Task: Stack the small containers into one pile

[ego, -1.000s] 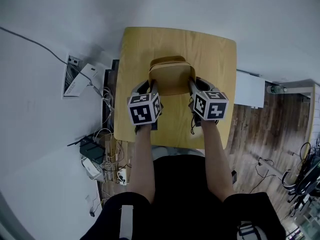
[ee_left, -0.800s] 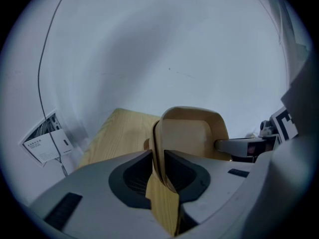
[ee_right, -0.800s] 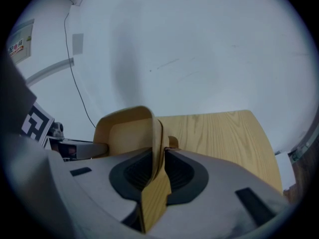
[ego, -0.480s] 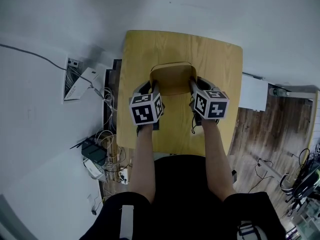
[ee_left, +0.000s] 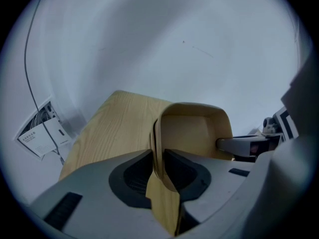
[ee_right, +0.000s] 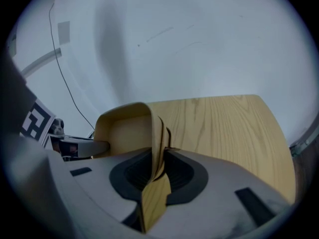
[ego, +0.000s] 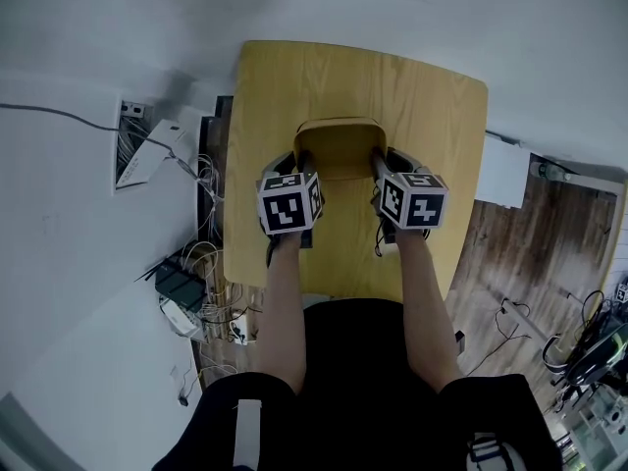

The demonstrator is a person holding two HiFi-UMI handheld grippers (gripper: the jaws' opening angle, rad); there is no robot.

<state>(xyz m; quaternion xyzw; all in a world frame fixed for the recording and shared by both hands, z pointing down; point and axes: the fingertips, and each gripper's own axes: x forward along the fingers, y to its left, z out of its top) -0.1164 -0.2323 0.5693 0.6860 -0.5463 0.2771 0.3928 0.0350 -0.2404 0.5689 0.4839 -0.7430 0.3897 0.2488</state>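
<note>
Container stack (ego: 339, 150) lowered; L hand-held gripper (ee_left: 159, 159), R hand-held gripper (ee_right: 158, 164) clamp its walls.

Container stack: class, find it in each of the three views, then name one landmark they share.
Head view: container stack, centre.
Left gripper view: container stack right of centre.
Right gripper view: container stack left of centre.
Shared landmark: the wooden table beneath it.

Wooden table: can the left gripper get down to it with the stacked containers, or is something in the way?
Probably yes. The left gripper is clamped on the left wall of the stacked containers, and nothing shows on the wooden table around them.
</note>
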